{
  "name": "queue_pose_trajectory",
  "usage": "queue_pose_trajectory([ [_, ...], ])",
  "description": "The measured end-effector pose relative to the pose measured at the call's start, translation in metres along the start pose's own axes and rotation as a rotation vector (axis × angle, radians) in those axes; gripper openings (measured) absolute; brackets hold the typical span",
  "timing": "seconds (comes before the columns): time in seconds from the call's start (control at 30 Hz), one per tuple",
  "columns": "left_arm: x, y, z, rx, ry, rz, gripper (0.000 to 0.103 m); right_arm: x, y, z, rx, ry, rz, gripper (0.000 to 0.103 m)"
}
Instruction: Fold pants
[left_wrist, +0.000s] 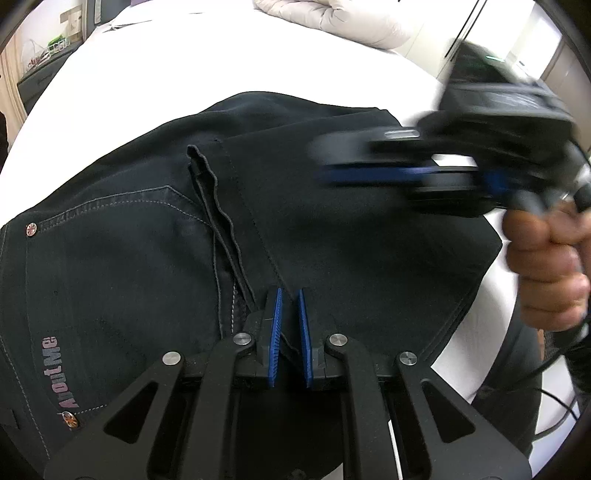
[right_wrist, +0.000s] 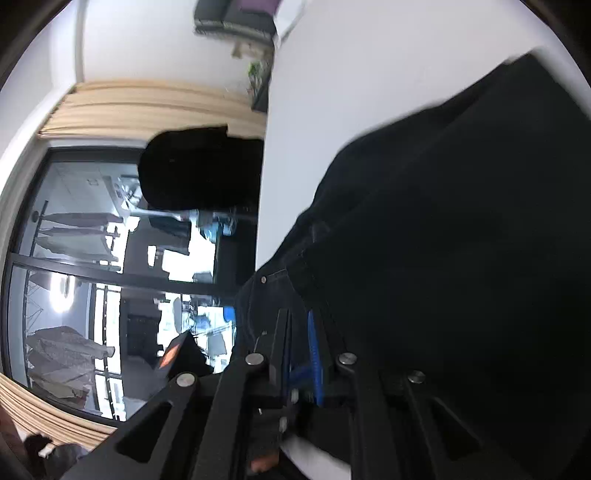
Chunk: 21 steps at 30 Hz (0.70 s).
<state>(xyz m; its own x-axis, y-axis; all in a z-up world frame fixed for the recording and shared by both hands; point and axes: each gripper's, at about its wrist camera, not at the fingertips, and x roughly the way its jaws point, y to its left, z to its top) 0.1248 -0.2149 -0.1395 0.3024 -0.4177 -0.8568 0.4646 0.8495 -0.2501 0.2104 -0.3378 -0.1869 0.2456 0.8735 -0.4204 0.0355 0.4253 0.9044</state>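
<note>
— Left gripper (left_wrist: 290, 295)?
— Pinching a fold of the dark pants (left_wrist: 147, 258).
— Right gripper (right_wrist: 299, 325)?
— Blurred; can't tell its jaws.
— Pants?
— Folded on the white bed (left_wrist: 110, 92), reaching its near edge, long axis across.

The room is bright and the white bed (left_wrist: 110, 122) almost glares. The right gripper (left_wrist: 332, 162) is smeared by motion blur. The right wrist view is blurred overall, dark pants (right_wrist: 461, 240) lose detail, edges curve strongly.
</note>
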Motion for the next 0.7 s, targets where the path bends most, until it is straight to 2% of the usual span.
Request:
queue_pose_trajectory([
  [0.07, 0.0, 0.001, -0.001, 0.003, 0.0, -0.002, 0.009, 0.014, -0.016, 0.015, 0.055, -0.013, -0.012, 0.013],
  [0.17, -0.001, 0.004, -0.002, -0.001, -0.001, -0.011, 0.009, 0.006, -0.043, 0.032, 0.166, -0.101, 0.016, 0.001],
  [0.23, -0.001, 0.006, -0.002, -0.002, -0.001, -0.014, 0.009, -0.016, -0.059, 0.043, 0.235, -0.223, 0.032, 0.0],
  [0.37, -0.003, 0.007, -0.001, 0.0, -0.005, -0.011, 0.009, -0.086, -0.084, 0.046, 0.347, -0.494, -0.066, 0.0],
  [0.47, -0.005, 0.008, -0.003, -0.006, -0.012, -0.008, 0.009, -0.124, -0.072, 0.028, 0.341, -0.605, -0.124, 0.005],
  [0.5, -0.006, 0.008, -0.003, -0.009, -0.016, -0.007, 0.009, -0.128, -0.062, 0.018, 0.311, -0.606, -0.121, 0.009],
  [0.53, -0.006, 0.008, -0.004, -0.012, -0.02, -0.006, 0.009, -0.125, -0.053, 0.009, 0.291, -0.595, -0.09, 0.009],
  [0.57, -0.007, 0.008, -0.005, -0.016, -0.026, -0.006, 0.009, -0.119, -0.044, -0.003, 0.268, -0.572, -0.033, 0.009],
  [0.6, -0.009, 0.008, -0.006, -0.022, -0.034, -0.005, 0.009, -0.107, -0.034, -0.016, 0.242, -0.529, 0.022, 0.011],
  [0.7, -0.014, 0.008, -0.011, -0.04, -0.047, 0.005, 0.009, -0.054, -0.012, -0.057, 0.178, -0.389, 0.058, 0.016],
])
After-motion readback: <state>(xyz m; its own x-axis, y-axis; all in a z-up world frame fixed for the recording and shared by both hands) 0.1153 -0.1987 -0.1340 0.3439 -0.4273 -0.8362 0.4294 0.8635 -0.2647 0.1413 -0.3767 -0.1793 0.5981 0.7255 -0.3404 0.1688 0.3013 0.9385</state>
